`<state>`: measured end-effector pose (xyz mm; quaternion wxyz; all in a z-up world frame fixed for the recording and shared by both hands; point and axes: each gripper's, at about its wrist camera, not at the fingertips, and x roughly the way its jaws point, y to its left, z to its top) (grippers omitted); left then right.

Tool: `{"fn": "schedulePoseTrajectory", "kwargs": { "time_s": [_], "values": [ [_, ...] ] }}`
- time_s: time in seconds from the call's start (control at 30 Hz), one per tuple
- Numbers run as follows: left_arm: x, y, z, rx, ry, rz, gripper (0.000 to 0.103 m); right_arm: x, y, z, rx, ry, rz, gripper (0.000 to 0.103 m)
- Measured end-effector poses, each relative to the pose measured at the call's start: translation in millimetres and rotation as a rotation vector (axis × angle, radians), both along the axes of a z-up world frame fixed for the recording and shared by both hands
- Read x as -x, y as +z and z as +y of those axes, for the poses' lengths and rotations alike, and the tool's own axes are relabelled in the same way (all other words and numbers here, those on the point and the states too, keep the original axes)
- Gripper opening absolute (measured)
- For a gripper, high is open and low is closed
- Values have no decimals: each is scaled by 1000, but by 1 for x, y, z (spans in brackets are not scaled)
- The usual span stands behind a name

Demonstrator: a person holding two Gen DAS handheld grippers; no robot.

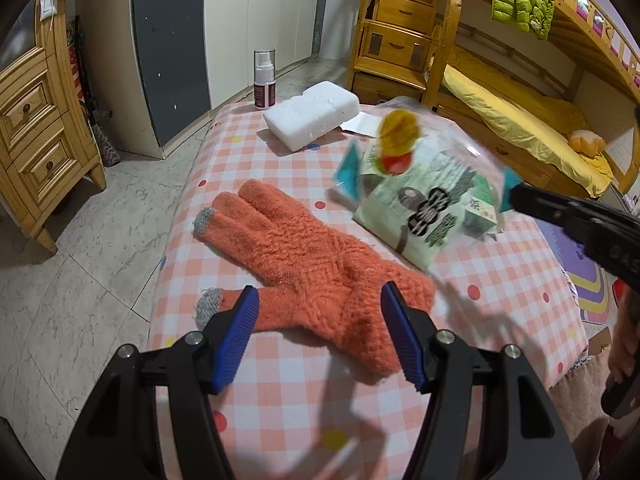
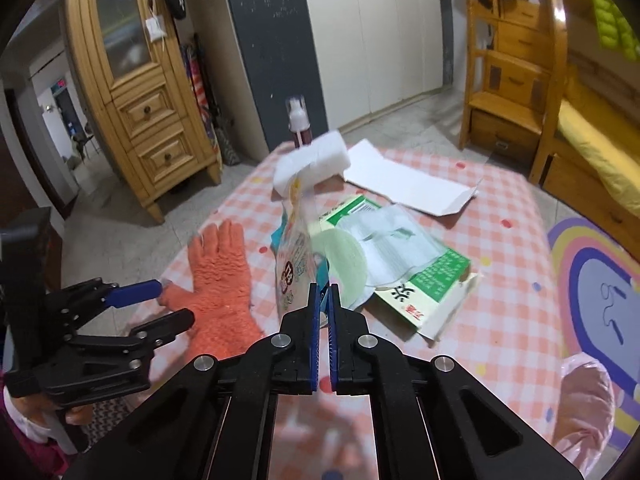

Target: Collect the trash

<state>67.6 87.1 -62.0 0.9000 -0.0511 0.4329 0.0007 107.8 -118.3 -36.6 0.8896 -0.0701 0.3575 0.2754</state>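
My right gripper [image 2: 324, 292] is shut on a clear snack wrapper [image 2: 298, 240] with yellow, red and teal print and holds it above the checkered table; the wrapper is blurred. It also shows in the left wrist view [image 1: 416, 184], with the right gripper [image 1: 516, 196] at its right edge. My left gripper [image 1: 316, 300] is open and empty, its blue pads on either side of the wrist end of an orange glove [image 1: 304, 264]. It also shows in the right wrist view [image 2: 160, 304] beside the glove [image 2: 220, 280]. A torn green and white carton [image 2: 404, 264] lies on the table.
A white foam block [image 1: 312, 114] and a spray bottle [image 1: 264, 80] stand at the table's far end. A flat white card [image 2: 404, 184] lies behind the carton. A pink plastic bag [image 2: 584, 408] sits at the right. A wooden cabinet [image 1: 36, 128] and a bunk bed [image 1: 520, 120] flank the table.
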Motion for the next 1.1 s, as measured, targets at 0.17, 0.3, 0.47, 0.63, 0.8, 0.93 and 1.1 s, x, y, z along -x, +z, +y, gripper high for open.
{"fn": "schedulePoseTrajectory", "kwargs": {
  "time_s": [0.17, 0.3, 0.47, 0.63, 0.8, 0.93, 1.1],
  "values": [
    [7, 3, -11, 8, -17, -2, 69, 22, 9, -17, 5, -16, -32, 3],
    [5, -4, -23, 7, -26, 24, 79, 34, 3, -24, 28, -26, -36, 3],
    [-15, -21, -26, 48, 51, 99, 79, 43, -2, -32, 19, -34, -40, 2],
    [-23, -32, -32, 22, 75, 92, 65, 52, 0, -36, 7, -31, -50, 2],
    [-13, -22, -40, 26, -2, 53, 22, 61, 7, -44, -19, -29, -72, 2],
    [8, 9, -43, 14, -67, -34, 21, 72, 23, -55, -62, -38, -117, 2],
    [33, 59, -59, 10, -151, -151, 21, 84, 41, -76, -128, -69, -160, 2]
  ]
}}
